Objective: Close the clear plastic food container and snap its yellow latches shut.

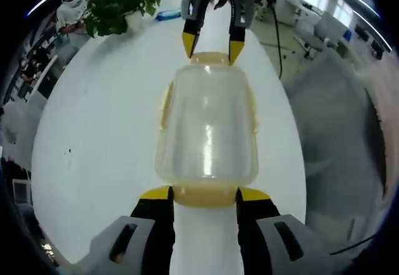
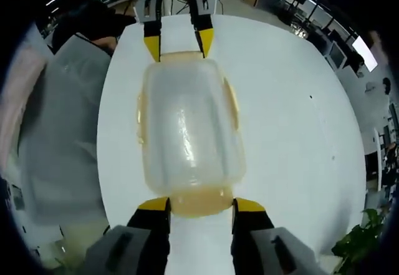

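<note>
Two grippers on one container (image 1: 207,128), opposite ends | left gripper (image 1: 204,195) jaws pinch near-end yellow latch (image 1: 204,196) | right gripper (image 2: 201,206) jaws pinch the other latch (image 2: 201,201) | container flat on white table (image 1: 100,131), lid on | potted plant (image 1: 118,8) at far edge
</note>
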Demonstrator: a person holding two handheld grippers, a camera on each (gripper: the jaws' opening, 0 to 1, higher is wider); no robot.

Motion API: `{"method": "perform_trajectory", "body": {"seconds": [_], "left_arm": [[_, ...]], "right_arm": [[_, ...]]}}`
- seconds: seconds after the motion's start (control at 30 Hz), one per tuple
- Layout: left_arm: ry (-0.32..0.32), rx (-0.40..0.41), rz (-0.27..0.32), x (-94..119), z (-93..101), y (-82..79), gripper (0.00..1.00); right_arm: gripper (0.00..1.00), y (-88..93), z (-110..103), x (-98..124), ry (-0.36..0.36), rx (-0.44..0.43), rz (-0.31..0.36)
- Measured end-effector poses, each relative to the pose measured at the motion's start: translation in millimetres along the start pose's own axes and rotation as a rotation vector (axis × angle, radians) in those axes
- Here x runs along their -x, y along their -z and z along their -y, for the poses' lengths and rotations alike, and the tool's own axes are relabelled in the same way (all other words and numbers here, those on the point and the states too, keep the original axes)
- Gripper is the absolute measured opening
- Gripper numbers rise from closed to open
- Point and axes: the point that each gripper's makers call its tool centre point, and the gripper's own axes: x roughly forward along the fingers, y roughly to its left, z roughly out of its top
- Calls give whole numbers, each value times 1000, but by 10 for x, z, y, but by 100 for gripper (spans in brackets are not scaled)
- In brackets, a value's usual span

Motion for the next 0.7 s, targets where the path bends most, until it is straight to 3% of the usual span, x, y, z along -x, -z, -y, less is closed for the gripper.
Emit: {"method": "perform_trajectory", "body": {"seconds": [0.7], "left_arm": [[16,15,-8,-149,-26,94,37]], "right_arm": [[36,13,0,-116,-5,-13,4]]}}
